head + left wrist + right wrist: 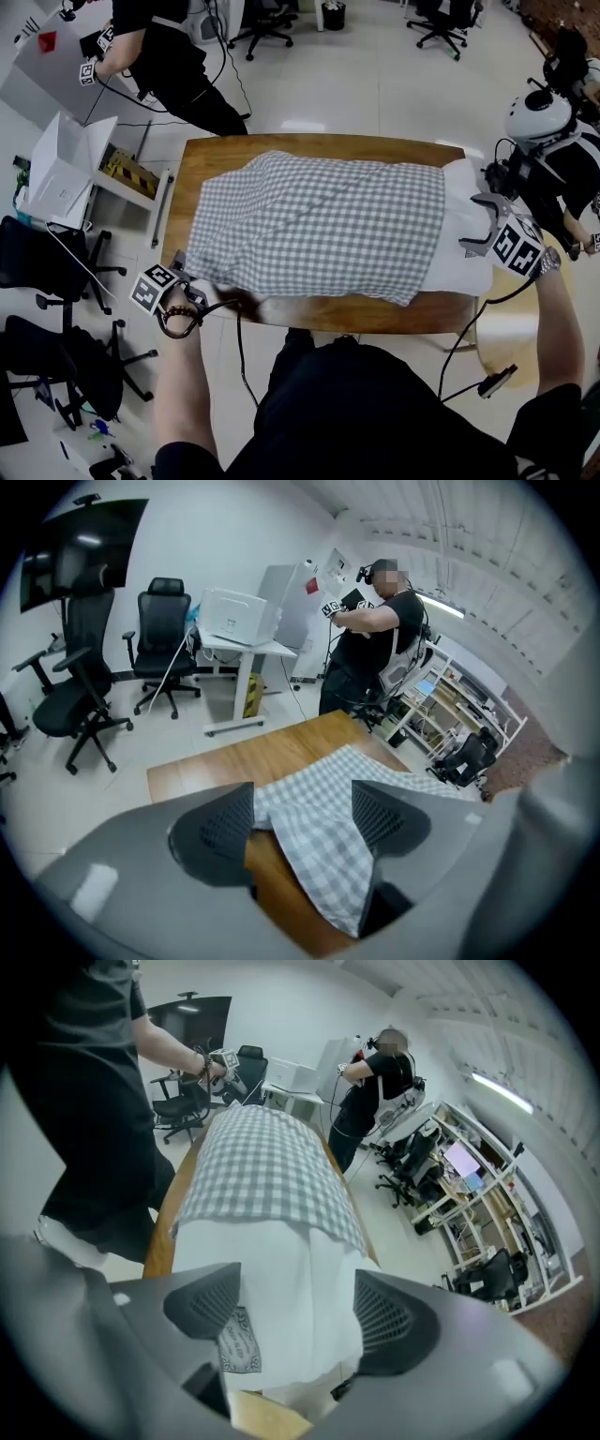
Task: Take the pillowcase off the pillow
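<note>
Checked cloth covered most of the scene: the pillowcase (319, 225) lay over the pillow (464, 258) on the wooden table (220, 155). Only the pillow's white right end stuck out of the case's mouth.

Our left gripper (302, 808) sat at the case's near left corner with its jaws apart. A loose fold of the check hung between the pads, touching neither firmly, so we counted it as released and holding nothing. Our right gripper (298, 1302) stood over the bare pillow end, equally wide. The white fabric and its label (239, 1340) lay between the pads, ungripped.

We judged the task begun but far from done, with the case on most of the pillow and both tools set at opposite ends ready for a grip.

The next move, as we read it, called for two things. The right jaws had to close on the white end alone, clear of the case's hem, to anchor the pillow. The left jaws had to pinch the corner fold and draw the case leftward along the table. A left pinch that went too deep could have caught the pillow inside and dragged the whole bundle.
</note>
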`<state>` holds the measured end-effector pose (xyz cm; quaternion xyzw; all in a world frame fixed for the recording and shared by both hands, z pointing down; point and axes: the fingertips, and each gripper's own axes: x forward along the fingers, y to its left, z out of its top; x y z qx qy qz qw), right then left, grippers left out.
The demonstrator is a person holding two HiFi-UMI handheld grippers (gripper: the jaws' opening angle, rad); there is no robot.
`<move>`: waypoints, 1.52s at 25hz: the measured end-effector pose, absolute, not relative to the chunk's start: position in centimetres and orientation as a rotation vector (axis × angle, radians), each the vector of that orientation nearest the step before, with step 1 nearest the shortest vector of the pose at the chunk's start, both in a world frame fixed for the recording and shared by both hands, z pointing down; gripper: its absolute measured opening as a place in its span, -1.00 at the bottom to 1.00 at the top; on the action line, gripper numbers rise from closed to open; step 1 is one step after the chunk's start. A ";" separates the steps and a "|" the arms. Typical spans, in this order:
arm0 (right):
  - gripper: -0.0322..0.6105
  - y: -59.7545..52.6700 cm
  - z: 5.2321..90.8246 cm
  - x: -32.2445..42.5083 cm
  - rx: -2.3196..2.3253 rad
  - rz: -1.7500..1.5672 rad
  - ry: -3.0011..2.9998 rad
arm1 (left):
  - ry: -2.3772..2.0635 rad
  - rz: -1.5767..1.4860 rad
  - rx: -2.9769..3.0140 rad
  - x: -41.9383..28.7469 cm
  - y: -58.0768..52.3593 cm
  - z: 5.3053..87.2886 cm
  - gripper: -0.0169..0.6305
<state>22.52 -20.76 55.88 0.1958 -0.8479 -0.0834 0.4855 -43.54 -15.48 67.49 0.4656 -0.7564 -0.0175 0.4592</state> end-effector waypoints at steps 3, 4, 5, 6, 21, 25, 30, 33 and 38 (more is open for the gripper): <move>0.36 -20.3 57.1 22.5 0.428 -0.179 -2.045 | -1.893 -0.060 1.144 -44.1 -15.1 66.9 0.08; 0.40 -20.2 57.6 22.5 0.417 -0.169 -2.038 | -1.886 -0.069 1.158 -43.9 -15.3 66.6 0.08; 0.45 -20.1 57.9 22.5 0.408 -0.162 -2.033 | -1.874 -0.078 1.176 -43.5 -15.6 66.3 0.08; 0.49 -20.0 58.1 22.4 0.401 -0.157 -2.029 | -1.859 -0.089 1.197 -43.0 -16.0 66.0 0.08; 0.66 -20.6 59.9 21.0 0.333 -0.187 -1.954 | -1.398 0.198 1.910 -29.0 -26.0 59.4 0.22; 0.70 -20.8 60.4 21.4 0.318 -0.182 -1.932 | -1.238 0.407 2.135 -26.2 -26.9 57.9 0.31; 0.76 -21.7 61.2 21.5 0.315 -0.147 -1.914 | -1.032 0.569 2.264 -23.9 -27.3 58.8 0.42; 0.80 -22.4 61.5 20.9 0.311 -0.124 -1.904 | -0.924 0.625 2.297 -23.2 -27.9 59.5 0.47; 0.83 -22.9 61.8 20.4 0.303 -0.097 -1.881 | -0.715 0.758 2.344 -21.8 -27.3 60.9 0.50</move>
